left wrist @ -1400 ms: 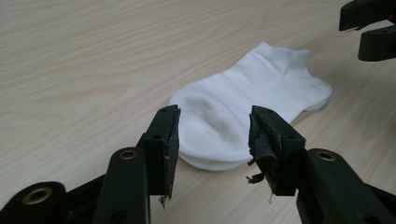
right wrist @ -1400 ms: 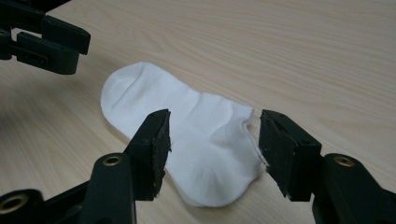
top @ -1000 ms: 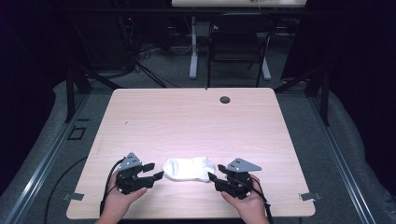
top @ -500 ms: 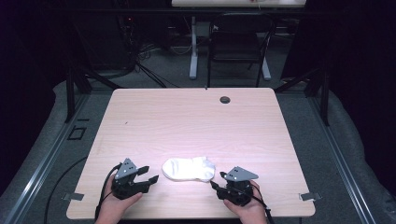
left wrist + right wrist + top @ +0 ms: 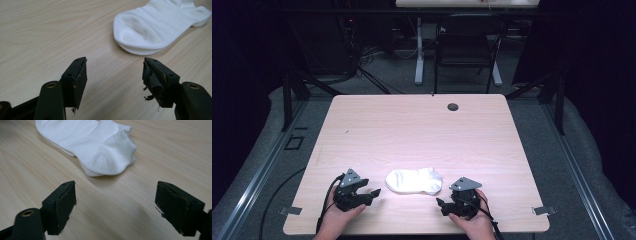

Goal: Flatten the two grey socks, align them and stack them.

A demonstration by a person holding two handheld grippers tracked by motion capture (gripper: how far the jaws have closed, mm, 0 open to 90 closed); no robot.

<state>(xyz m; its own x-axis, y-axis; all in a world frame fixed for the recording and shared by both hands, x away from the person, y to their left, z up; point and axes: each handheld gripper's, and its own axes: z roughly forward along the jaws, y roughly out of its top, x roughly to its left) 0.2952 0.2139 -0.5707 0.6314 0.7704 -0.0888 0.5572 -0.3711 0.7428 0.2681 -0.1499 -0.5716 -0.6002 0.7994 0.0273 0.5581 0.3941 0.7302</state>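
The left claw (image 5: 373, 192) sits low over the near edge of the desk (image 5: 422, 125), its 2 black jaws standing well apart with only bare wood grain between them. The jaws have just been opening, and nothing lies between the pads. In the left gripper view the left claw (image 5: 115, 75) points toward the rounded toe end of the white sock (image 5: 160, 27), which lies a little ahead and to the right of the jaw tips, not touching them.

The right claw (image 5: 439, 203) is also low at the near edge, held in the person's right hand (image 5: 474, 220). Its jaws are spread wide and have just been opening too, with nothing held. In the right gripper view the right claw (image 5: 115, 200) faces the heel and cuff end of the white sock (image 5: 100, 147), near but clear of it.

From the high view the white sock (image 5: 413, 180) lies flat between the 2 claws, folded double so that 2 layers show at its edges. The left hand (image 5: 339, 217) comes in from the bottom edge. Farther out, a small dark round grommet (image 5: 453, 106) sits near the far edge of the desk. No container stands on the desk. Beyond it are a dark chair (image 5: 464, 50) and cables on the floor.
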